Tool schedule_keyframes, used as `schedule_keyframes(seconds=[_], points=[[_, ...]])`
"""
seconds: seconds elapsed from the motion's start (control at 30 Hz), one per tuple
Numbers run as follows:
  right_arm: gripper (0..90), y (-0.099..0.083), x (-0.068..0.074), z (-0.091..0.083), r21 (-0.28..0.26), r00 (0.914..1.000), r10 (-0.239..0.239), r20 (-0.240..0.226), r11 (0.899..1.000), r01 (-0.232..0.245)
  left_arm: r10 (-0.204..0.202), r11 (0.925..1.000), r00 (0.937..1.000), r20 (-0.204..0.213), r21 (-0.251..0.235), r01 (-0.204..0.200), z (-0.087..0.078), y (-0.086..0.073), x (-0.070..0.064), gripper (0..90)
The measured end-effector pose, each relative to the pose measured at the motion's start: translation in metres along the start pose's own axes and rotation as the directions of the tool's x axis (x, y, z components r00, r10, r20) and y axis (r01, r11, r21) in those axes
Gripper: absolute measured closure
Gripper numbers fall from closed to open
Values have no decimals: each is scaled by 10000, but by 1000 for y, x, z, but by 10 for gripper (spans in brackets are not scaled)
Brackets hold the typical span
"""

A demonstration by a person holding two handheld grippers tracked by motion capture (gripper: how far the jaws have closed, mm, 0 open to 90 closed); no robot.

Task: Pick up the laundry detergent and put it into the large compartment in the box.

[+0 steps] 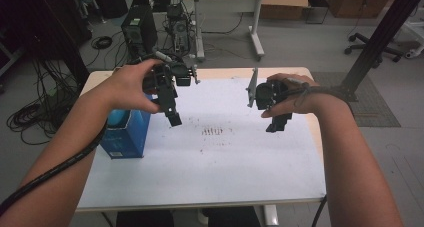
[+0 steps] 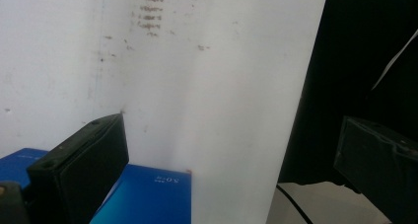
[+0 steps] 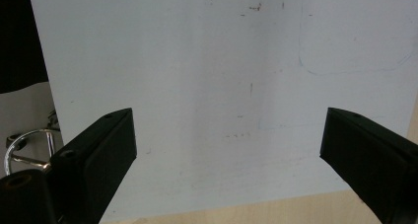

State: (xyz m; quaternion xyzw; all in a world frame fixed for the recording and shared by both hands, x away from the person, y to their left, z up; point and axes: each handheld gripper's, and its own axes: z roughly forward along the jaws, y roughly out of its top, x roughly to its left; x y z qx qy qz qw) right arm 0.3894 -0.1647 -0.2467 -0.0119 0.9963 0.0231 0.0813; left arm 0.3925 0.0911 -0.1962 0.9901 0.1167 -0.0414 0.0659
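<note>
Forearms are seen entering from six o'clock in the high view. Left tongs [image 1: 173, 118] are held spread wide above the white table [image 1: 225, 162], with a blue box [image 1: 125, 134] just beside at eight o'clock. Right tongs [image 1: 278, 123] are likewise held apart, gripping nothing, at three o'clock.

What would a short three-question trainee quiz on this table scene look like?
1. True or false: the left gripper is clamped on the blue box.
2. Which gripper is nearer the box? A) left B) right C) both equally near
3. Fill in: the white sheet carries a patch of brownish ____ near its middle.

Key
1. False. In the left gripper view its jaws stand wide apart with nothing between them, above the box.
2. A. The right gripper hangs over the sheet's right side, away from the box at the left edge.
3. Marks.
</note>
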Motion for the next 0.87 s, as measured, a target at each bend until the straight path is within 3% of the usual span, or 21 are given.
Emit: schedule_keyframes(seconds=[0.87], points=[[68, 5, 3, -6, -14, 9999, -108, 125, 9999, 109, -2, 10000, 10000, -30, 33, 2, 0, 6, -4, 2]])
